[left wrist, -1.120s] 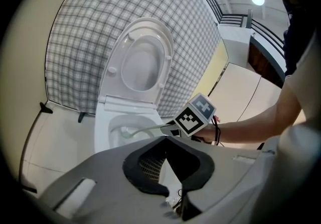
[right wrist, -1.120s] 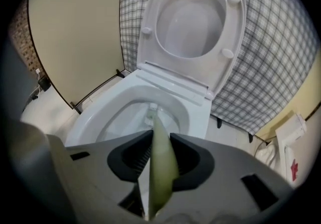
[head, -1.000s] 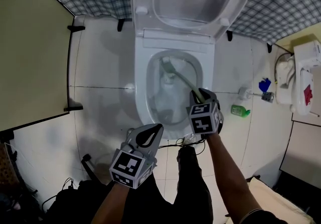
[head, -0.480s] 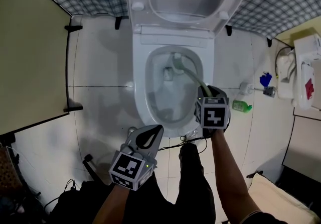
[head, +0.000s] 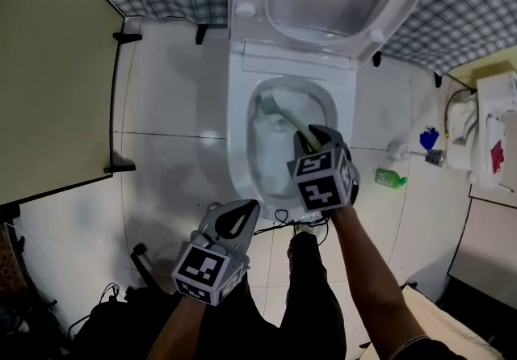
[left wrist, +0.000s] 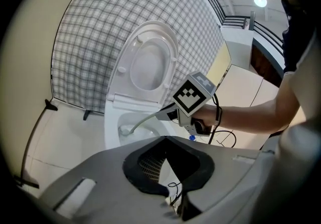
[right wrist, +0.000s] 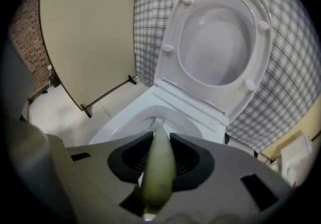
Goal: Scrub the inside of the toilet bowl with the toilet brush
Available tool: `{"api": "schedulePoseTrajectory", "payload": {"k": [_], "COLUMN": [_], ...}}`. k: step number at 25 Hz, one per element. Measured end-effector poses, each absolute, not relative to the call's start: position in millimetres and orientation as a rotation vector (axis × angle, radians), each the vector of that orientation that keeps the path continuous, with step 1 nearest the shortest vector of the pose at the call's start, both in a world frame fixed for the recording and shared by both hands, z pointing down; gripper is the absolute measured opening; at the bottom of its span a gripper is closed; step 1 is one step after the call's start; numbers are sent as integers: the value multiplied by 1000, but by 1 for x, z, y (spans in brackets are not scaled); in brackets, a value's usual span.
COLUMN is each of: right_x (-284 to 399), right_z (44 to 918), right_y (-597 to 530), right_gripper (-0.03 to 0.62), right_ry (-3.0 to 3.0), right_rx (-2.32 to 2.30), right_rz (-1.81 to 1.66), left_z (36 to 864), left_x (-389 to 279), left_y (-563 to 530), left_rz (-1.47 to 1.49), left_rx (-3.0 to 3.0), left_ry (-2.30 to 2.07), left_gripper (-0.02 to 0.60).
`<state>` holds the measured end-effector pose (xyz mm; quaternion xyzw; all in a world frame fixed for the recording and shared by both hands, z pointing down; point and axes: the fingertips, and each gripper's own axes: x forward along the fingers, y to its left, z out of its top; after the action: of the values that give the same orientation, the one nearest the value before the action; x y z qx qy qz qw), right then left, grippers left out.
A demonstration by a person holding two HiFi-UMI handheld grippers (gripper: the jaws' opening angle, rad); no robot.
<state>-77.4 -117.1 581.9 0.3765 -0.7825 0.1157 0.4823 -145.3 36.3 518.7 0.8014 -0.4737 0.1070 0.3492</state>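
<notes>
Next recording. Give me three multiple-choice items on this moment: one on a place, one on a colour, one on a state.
1. Where is the far end of the toilet brush?
A. on the floor
B. inside the toilet bowl
C. on the raised seat

2. What colour is the brush's handle?
A. pale green
B. red
C. black

3. What state is the right gripper in?
A. open and empty
B. shut with nothing between its jaws
C. closed on the brush handle

Answers:
1 B: in the head view the brush runs from the gripper down past the rim into the bowl.
2 A: the right gripper view shows the handle close up, pale green.
3 C: in the right gripper view both pads press against the sides of the handle.
</notes>
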Motion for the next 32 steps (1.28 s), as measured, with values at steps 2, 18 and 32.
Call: {"api": "schedulePoseTrajectory", "payload": {"k": [2,18,32], "right_x": [-89,-73,-7], "right_z": [581,580,562], "right_y": [-107,-27,67], "right_gripper": [120,120,121], "right_ry": [-1937,-2113,-2065], "right_rx": [817,296,-104], "right_rz": [185,6,-115], "left_z": [519,532,530], "left_x": [-149,-141,-127], "left_y": [36,52,68], "left_rz": [276,317,330], "left_rx": [2070,2051,2045], "left_ry": [-1236,-1255,-1246], "left_gripper": [9,9,9]}}
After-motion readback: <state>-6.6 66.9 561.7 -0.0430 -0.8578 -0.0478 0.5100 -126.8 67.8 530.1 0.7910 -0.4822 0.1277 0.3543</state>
